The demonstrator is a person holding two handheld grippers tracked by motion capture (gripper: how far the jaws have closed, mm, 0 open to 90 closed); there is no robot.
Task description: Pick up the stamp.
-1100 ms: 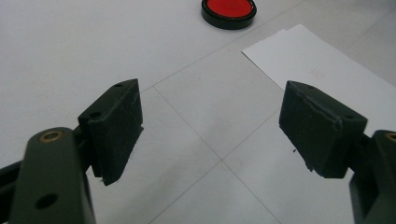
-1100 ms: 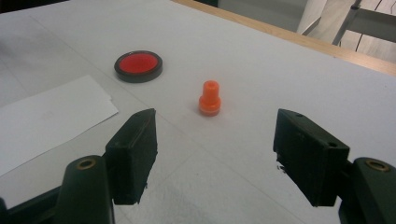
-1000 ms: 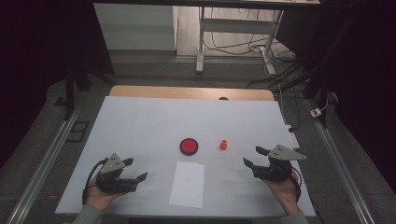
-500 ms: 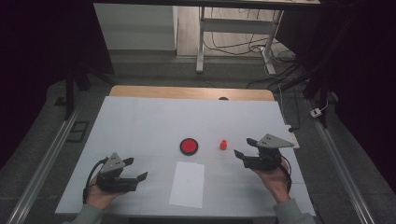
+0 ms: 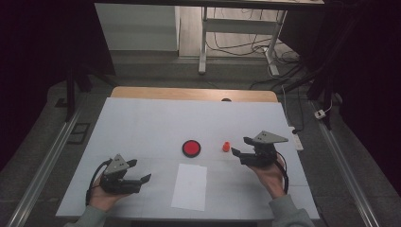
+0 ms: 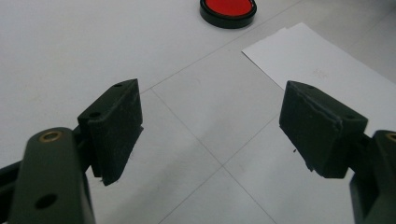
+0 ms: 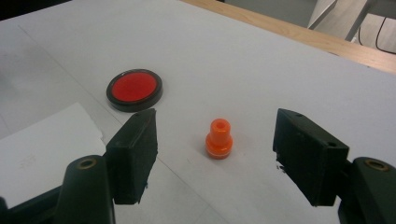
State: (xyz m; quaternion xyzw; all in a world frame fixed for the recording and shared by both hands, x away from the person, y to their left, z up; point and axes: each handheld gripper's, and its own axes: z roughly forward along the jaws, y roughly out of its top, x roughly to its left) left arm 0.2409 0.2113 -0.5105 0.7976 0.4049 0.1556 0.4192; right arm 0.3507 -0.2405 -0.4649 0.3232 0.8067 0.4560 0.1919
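Orange stopper [image 7: 219, 138], the small plug-shaped piece my right tongs [image 5: 240, 152] are lined up on, is the last thing I'll get to; I start with the biggest.

That is the white counter [image 5: 142, 127], spreading across the middle of the high view. On it, at lower centre, lies a white sheet of paper [image 5: 189, 186], flat and well clear of both hands. Above the sheet sits a round red disc with a black rim [image 5: 191, 148], near the middle of the frame.

My left tongs [image 5: 139, 176] rest at lower left, jaws spread wide and empty, parked out of the way, I judge. My right tongs, at centre right, are also spread wide and empty, pointed left at the stopper.

The stopper stands upright just right of the disc, apart from it; in the right gripper view it sits between the open jaws but ahead of them, so I judge a reach is under way.
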